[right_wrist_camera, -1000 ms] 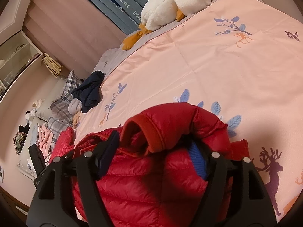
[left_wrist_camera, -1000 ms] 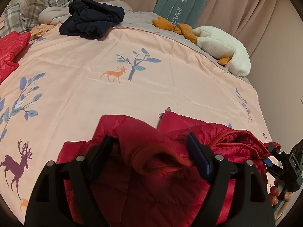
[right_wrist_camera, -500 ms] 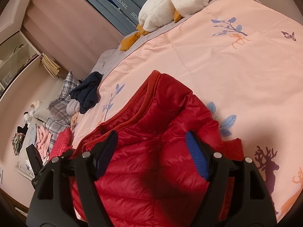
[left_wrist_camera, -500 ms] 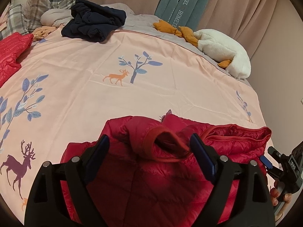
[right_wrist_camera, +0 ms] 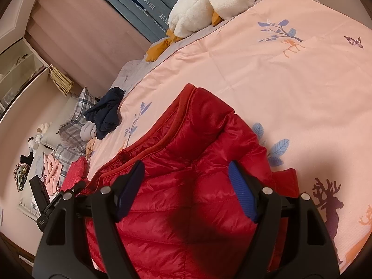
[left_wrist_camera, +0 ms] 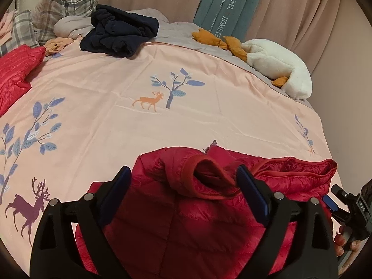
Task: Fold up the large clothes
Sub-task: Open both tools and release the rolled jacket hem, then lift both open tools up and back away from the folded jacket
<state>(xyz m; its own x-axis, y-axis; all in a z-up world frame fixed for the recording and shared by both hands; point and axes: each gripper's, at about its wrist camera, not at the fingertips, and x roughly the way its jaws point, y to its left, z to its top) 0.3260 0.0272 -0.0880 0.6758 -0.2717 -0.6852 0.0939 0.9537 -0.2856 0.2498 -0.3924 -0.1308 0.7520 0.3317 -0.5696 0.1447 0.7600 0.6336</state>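
Since one second ago we note both grippers have let go: each was clamped on a bunched cuff or fold of the red puffer jacket (left_wrist_camera: 186, 214), and that fabric now lies loose on the jacket. We record the left gripper (left_wrist_camera: 183, 188) with fingers wide apart, its blue pads (left_wrist_camera: 253, 195) flanking a curled sleeve cuff (left_wrist_camera: 209, 179) that sits on top of the jacket body; we cannot tell whether the pads touch the fabric. We record the right gripper (right_wrist_camera: 186, 186) likewise spread, pads (right_wrist_camera: 241, 193) on either side of a quilted ridge, nothing pinched between them. In the right wrist view the jacket (right_wrist_camera: 186, 162) lies partly folded on the pink bedspread (right_wrist_camera: 290, 88), zipper edge running up and left toward the collar, a cuff poking out at the lower right beside a dark printed deer. In the left wrist view the jacket rests at the near edge of the bedspread (left_wrist_camera: 139, 69), and the right gripper's body with the person's fingers (left_wrist_camera: 346, 244) shows at the far right. A second red quilted garment (left_wrist_camera: 14, 69) lies at the left edge, well apart. A navy garment (left_wrist_camera: 118, 32) is heaped near the plaid pillows (left_wrist_camera: 69, 7), and a white plush goose (left_wrist_camera: 279, 67) lies at the far side by the curtain (left_wrist_camera: 290, 7).
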